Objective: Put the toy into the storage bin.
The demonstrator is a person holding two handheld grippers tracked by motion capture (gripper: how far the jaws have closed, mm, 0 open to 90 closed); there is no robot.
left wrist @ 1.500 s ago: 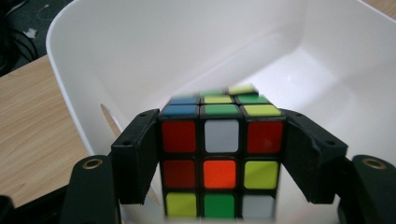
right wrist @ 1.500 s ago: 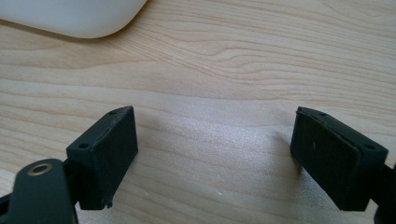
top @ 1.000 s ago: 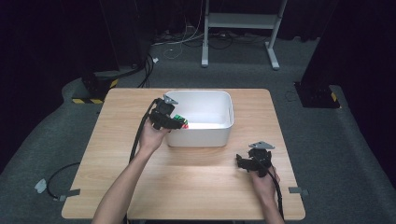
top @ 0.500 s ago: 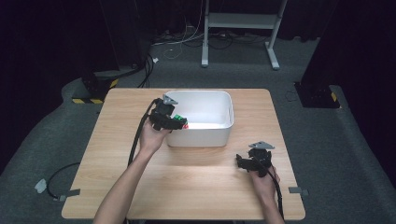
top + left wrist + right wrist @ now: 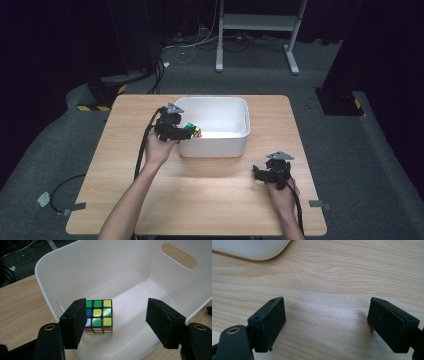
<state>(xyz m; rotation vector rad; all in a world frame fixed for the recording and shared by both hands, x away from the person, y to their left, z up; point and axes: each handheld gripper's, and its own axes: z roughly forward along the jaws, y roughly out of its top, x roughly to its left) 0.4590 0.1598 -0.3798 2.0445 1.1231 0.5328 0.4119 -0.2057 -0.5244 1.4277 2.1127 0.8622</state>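
1. At the middle of the wooden table [image 5: 210,200] stands a white bin [image 5: 220,145], open at the top, with an oval handle slot cut in one end wall.
2. Over the bin's near left corner the left gripper [image 5: 117,315] hangs, tilted down into the bin from above the rim. The person's left hand [image 5: 159,149] holds it from just outside that corner.
3. Its claw is spread wide, with the two black jaws well apart and pinching nothing.
4. Inside the bin, close against the wall at that same corner, is a colour-puzzle cube [image 5: 98,316]. It sits just beside one jaw, perhaps touching it, and is well clear of the other.
5. The cube stands square. Green and yellow tiles and one blue tile face the left gripper view, with a strip of white, orange and red below them. I cannot tell whether it rests on the bin's floor.
6. Off the bin's near right corner, out on bare wood and well apart from the bin, the right gripper [image 5: 257,175] sits low over the table in the right hand [image 5: 282,192].
7. Its claw is also spread, with only table grain between the jaws. A rounded corner of the bin shows beyond them in the right gripper view.
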